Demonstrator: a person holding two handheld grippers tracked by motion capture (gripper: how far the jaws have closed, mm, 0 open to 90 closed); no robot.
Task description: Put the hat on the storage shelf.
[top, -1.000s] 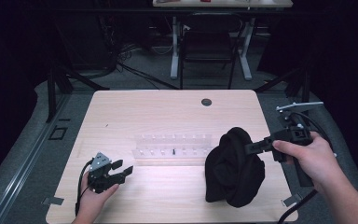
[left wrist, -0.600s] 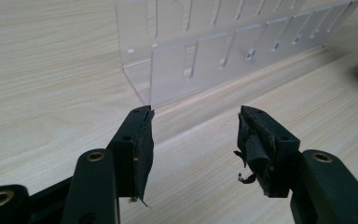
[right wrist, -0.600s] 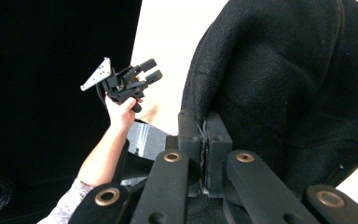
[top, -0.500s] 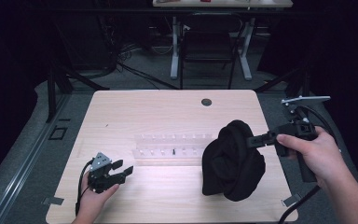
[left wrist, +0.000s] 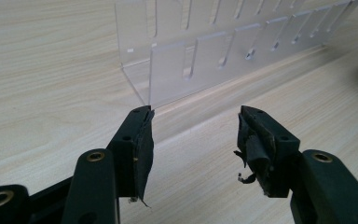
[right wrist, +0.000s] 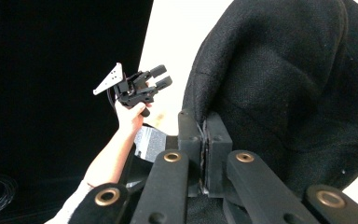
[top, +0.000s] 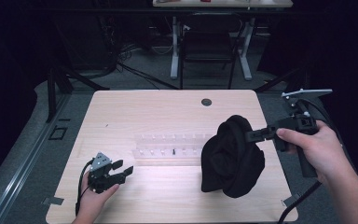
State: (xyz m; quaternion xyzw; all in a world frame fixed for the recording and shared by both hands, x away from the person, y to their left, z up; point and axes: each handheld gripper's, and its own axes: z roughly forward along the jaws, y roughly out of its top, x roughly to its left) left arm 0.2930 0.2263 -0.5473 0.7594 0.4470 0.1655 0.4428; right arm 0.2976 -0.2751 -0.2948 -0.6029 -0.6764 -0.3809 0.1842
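Note:
A bunched black cloth (top: 233, 156) hangs at the right of the light wooden table (top: 168, 107), its lower end touching the tabletop. My right gripper (top: 249, 136) is shut on an upper fold of it, coming in from the right. In the right gripper view the jaws are pressed together on the black cloth (right wrist: 279, 88) at my right gripper (right wrist: 205, 140). My left gripper (top: 123, 169) rests low at the front left, open and empty. In the left gripper view my left gripper (left wrist: 193, 135) faces a clear plastic rack (left wrist: 223, 51) with its jaws wide apart.
The clear plastic rack (top: 172, 144) lies across the table's middle, with a small dark piece in it. A dark round hole (top: 206, 101) sits near the far edge. A chair and table legs (top: 209, 46) stand on the floor beyond. Cables trail from both grippers.
My right gripper has lifted the black cloth slightly and turned, so the bundle hangs taller and sits a little further left. The left gripper has stayed put.

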